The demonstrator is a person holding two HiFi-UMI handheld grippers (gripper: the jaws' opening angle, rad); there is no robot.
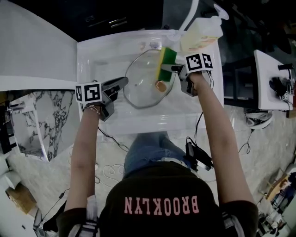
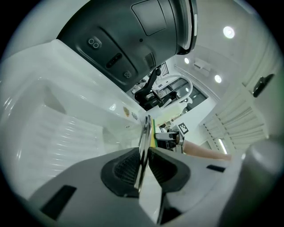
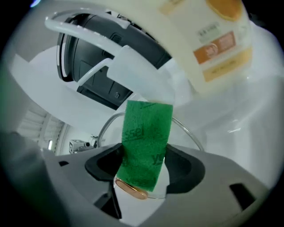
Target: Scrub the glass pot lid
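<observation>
The round glass pot lid (image 1: 147,79) with a metal rim and a copper knob (image 1: 160,85) is tilted over the white sink (image 1: 99,51). My left gripper (image 1: 121,83) is shut on the lid's left rim (image 2: 143,137), seen edge-on in the left gripper view. A green and yellow sponge (image 1: 166,61) sits in my right gripper (image 1: 170,68), which is shut on it and presses it on the lid's upper right part. In the right gripper view the green sponge (image 3: 144,144) stands between the pads, with the copper knob (image 3: 131,189) just below it.
A yellowish dish soap bottle (image 1: 200,33) stands at the sink's back right corner, close behind the right gripper, and shows as the soap bottle (image 3: 213,40) above the sponge. A white faucet (image 1: 190,14) curves over the sink. A white counter (image 1: 32,55) lies left.
</observation>
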